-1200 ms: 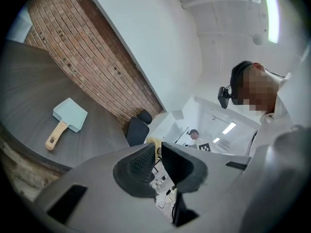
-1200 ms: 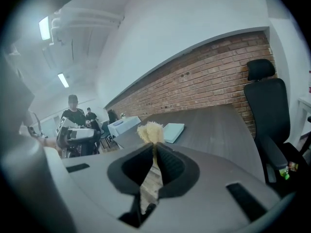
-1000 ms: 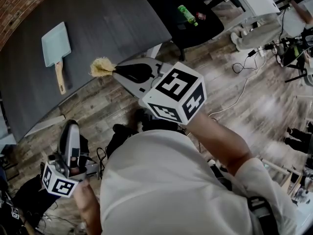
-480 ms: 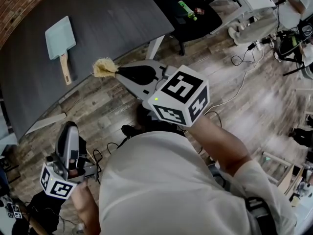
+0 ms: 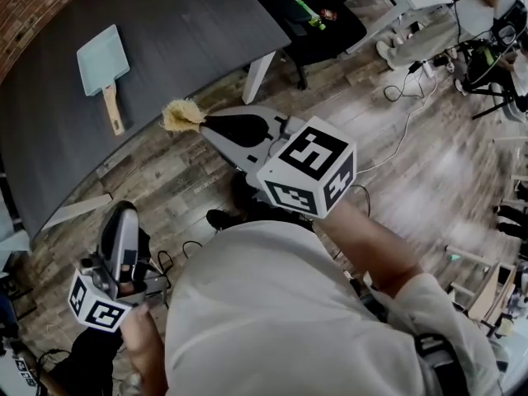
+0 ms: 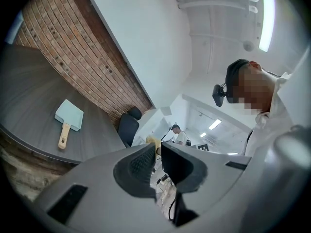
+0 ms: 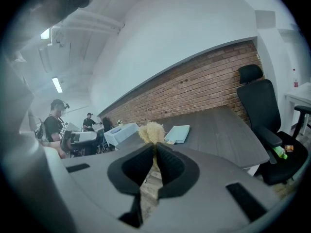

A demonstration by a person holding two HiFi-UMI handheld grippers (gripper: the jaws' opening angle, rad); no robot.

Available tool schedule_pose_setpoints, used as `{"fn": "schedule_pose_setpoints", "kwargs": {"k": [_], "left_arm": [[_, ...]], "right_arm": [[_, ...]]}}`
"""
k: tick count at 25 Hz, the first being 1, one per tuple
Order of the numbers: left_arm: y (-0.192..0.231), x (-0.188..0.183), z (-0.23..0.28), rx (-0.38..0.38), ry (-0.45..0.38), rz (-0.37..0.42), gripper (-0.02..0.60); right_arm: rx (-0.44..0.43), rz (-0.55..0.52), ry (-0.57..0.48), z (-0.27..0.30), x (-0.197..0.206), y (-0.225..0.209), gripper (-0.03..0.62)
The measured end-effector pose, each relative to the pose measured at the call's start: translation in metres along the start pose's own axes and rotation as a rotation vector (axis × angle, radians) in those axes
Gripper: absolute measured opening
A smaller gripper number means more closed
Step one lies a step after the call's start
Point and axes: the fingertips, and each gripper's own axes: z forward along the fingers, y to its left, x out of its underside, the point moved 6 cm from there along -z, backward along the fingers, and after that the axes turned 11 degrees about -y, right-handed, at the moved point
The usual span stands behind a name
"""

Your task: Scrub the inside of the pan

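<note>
A pale blue square pan [image 5: 102,56] with a wooden handle lies flat on the dark grey table [image 5: 190,23], and it also shows as the pan [image 6: 69,115] and the pan [image 7: 178,133]. My right gripper [image 5: 206,124] hangs over the wooden floor just off the table's near edge. It is shut on a fluffy yellow scrubber [image 5: 181,115], which sticks out past the tips as the scrubber [image 7: 151,131]. My left gripper [image 5: 122,214] is low at the left, well away from the table, shut with nothing between its jaws [image 6: 158,148].
A black office chair [image 5: 318,23] stands at the table's right end with a green bottle [image 5: 307,12] on its seat. Cables and white furniture lie on the floor at the right. Other people stand at benches far off [image 7: 58,125].
The head view has shifted slightly, so the table and pan sit a little differently in frame. Both grippers have stayed almost where they were, and the right one still grips the scrubber.
</note>
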Motion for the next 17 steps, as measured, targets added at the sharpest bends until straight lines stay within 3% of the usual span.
{"fn": "schedule_pose_setpoints", "kwargs": {"k": [17], "left_arm": [[-0.001, -0.002, -0.021, 0.059, 0.024, -0.024, 0.046]], "right_arm": [[0.052, 0.011, -0.024, -0.006, 0.002, 0.028, 0.031]]}}
